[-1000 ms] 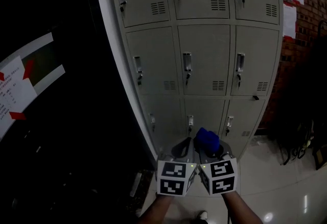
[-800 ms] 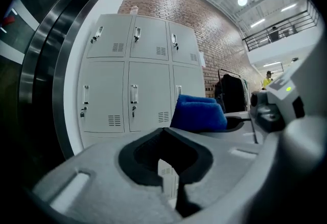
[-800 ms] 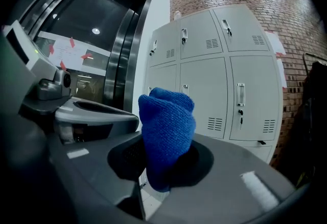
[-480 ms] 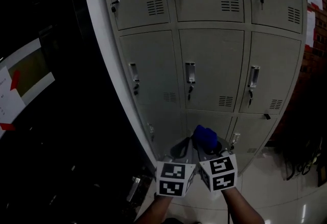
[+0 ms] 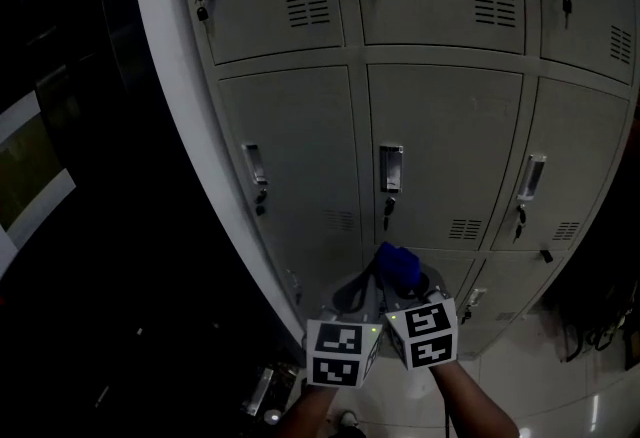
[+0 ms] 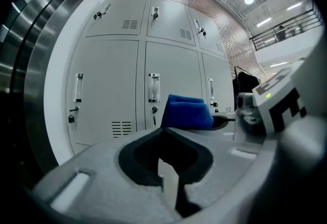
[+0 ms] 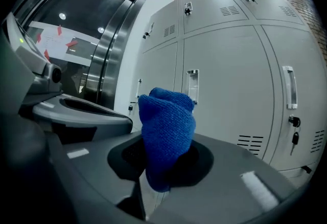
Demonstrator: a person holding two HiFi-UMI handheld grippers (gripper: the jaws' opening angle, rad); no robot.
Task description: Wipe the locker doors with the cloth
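Note:
A bank of grey locker doors (image 5: 440, 156) with handles, key locks and vent slots fills the head view. My two grippers hang side by side low in front of the bottom row, a short way off the doors. The right gripper (image 5: 405, 281) is shut on a bunched blue cloth (image 5: 398, 264), which sticks up out of its jaws (image 7: 167, 131). The left gripper (image 5: 352, 294) is shut with nothing in it (image 6: 164, 166). From the left gripper view the cloth (image 6: 186, 111) shows just to the right, against the locker doors (image 6: 168, 74).
A white frame edge (image 5: 165, 126) and a dark glass and metal wall (image 5: 80, 256) border the lockers on the left. Brick wall (image 6: 219, 18) runs behind the lockers. Glossy floor tiles (image 5: 560, 396) and dark tangled gear (image 5: 605, 316) lie at the lower right.
The lockers have grown larger and slid down in the head view as I came closer. Both grippers stay together at the bottom, the cloth still held.

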